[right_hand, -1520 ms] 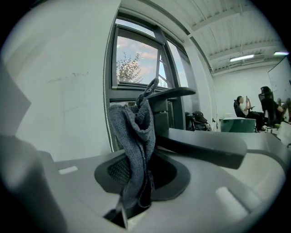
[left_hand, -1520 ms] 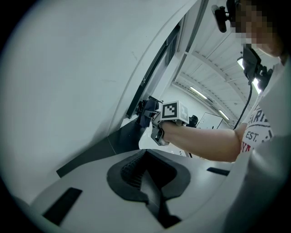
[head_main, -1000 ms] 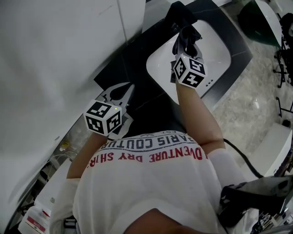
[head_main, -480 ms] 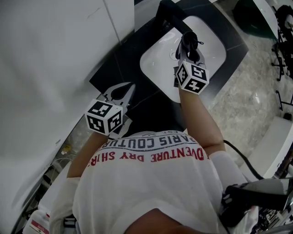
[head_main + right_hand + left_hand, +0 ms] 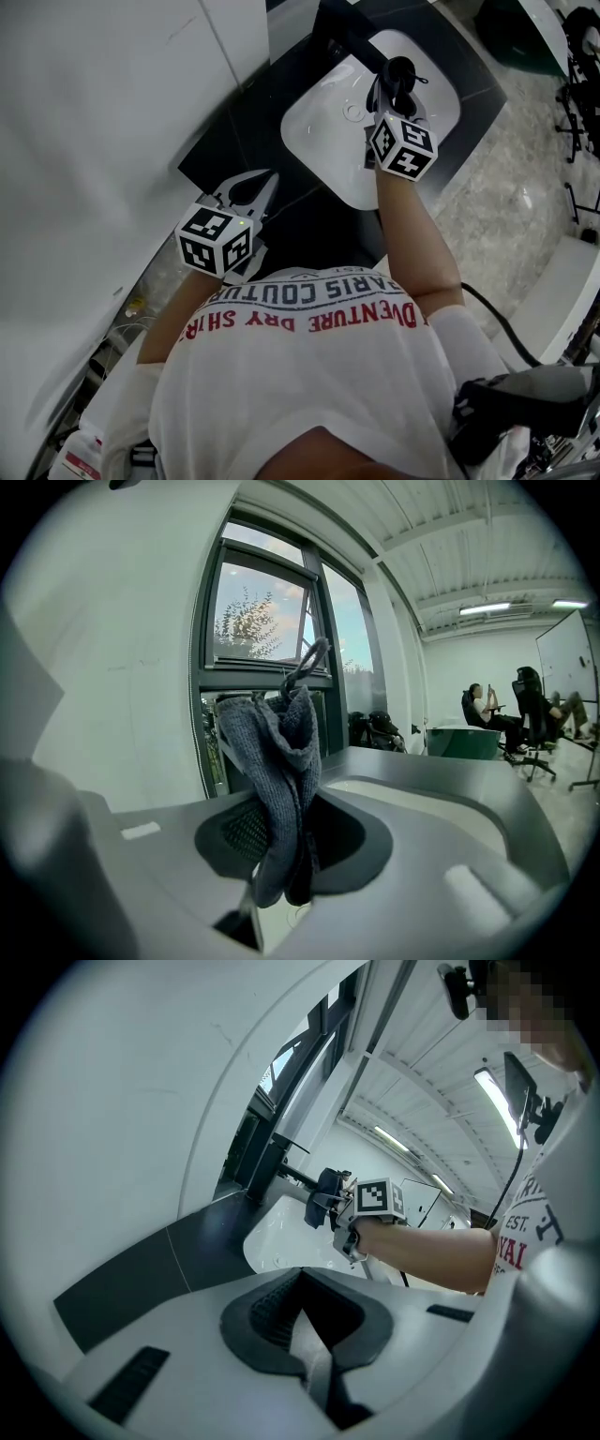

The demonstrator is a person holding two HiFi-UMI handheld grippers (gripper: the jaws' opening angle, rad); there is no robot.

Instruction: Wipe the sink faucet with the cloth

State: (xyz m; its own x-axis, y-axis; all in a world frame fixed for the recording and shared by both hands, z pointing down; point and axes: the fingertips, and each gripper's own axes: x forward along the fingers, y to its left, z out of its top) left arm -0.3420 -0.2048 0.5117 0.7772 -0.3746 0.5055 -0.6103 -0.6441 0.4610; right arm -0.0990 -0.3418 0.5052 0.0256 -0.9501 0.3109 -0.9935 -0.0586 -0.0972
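Right gripper brings the cloth to the faucet over the sink; left gripper waits, empty.

The dark counter (image 5: 246, 120) runs along a white wall (image 5: 103, 112), and the white sink (image 5: 319, 141) is set into it towards its far right corner. The black faucet (image 5: 349, 36) rises at the sink's back edge, its spout reaching out over the basin. The right gripper (image 5: 399, 79) hangs above the basin at the spout's end, jaws clenched on a grey knitted cloth (image 5: 277, 752) that bunches up past them. The cloth seems to touch the spout tip, though dark on dark makes this hard to judge. The left gripper (image 5: 267, 180) hovers over the counter's near left edge, jaws pressed together on nothing.
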